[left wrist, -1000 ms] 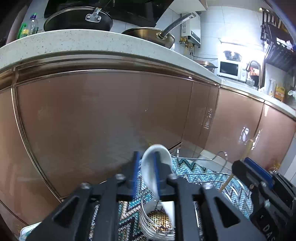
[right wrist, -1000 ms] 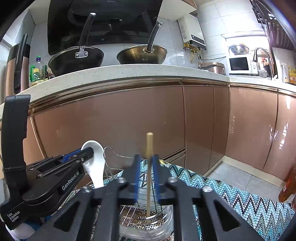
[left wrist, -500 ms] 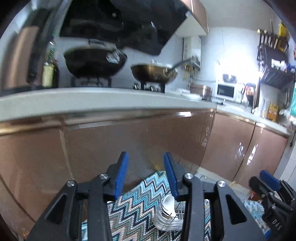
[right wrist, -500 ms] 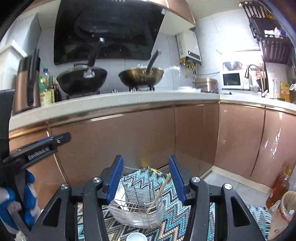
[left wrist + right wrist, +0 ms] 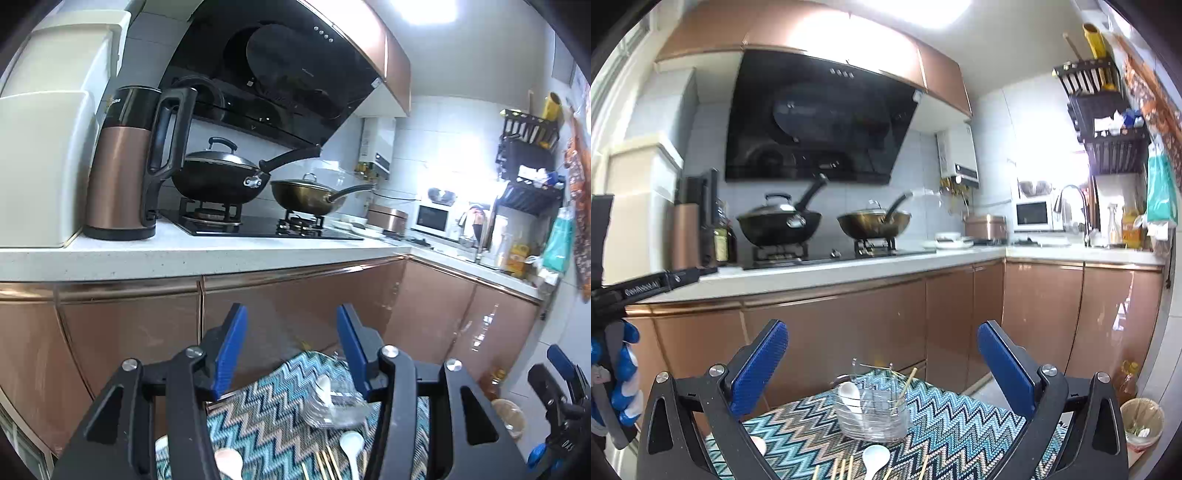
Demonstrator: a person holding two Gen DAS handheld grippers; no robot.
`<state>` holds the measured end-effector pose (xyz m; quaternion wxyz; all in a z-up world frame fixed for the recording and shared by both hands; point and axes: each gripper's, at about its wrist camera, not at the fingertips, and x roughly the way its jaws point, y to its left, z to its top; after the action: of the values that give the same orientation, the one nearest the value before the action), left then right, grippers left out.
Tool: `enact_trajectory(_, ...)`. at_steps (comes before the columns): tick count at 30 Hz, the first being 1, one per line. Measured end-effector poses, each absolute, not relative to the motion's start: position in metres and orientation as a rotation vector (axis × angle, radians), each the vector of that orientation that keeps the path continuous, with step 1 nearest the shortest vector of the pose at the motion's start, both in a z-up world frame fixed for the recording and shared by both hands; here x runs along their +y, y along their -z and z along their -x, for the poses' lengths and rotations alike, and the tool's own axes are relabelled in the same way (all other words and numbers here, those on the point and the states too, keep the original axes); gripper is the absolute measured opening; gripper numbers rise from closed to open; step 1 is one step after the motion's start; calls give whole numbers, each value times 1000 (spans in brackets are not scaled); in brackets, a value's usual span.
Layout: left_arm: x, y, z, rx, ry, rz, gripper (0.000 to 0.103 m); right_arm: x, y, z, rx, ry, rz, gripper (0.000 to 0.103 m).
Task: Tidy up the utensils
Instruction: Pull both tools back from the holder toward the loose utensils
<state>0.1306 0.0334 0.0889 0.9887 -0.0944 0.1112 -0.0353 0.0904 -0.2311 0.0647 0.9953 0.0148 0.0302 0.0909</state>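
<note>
1. Right wrist view, far left: the left gripper [image 5: 670, 275] reaches in from the edge, held by a hand in a blue-and-white glove [image 5: 622, 380]; its jaws cannot be read here.
2. Centre, on the zigzag-patterned cloth [image 5: 960, 417]: a clear utensil holder [image 5: 873, 411] with a wire insert. Inside it a white spoon [image 5: 850, 396] stands on the left and one wooden chopstick [image 5: 908, 382] leans to the right.
3. In front of the holder, on the cloth, lie another white spoon [image 5: 874, 458] and several loose chopsticks [image 5: 846, 469].
4. The right gripper [image 5: 882, 350] has just been opening; its blue pads stand wide apart with nothing between them, released above the cloth.
5. Lower right, on the floor: a bin [image 5: 1141, 421] with scraps in it.
6. Left wrist view: the left gripper [image 5: 290, 332] has also just been opening; its jaws are parted and empty. Below it the holder [image 5: 334, 406] shows the spoon inside, with a loose spoon [image 5: 351, 446] just before it.
</note>
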Motion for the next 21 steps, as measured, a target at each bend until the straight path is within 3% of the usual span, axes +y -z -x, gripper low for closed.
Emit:
enact_trajectory(8,37,-72,-105,352,186,231,49,-231,-85,-38,10,-218,-42,103)
enact_trajectory(21,12,14,-156,685,295,268,48,-233,-38,-83,285,-226,-47,103)
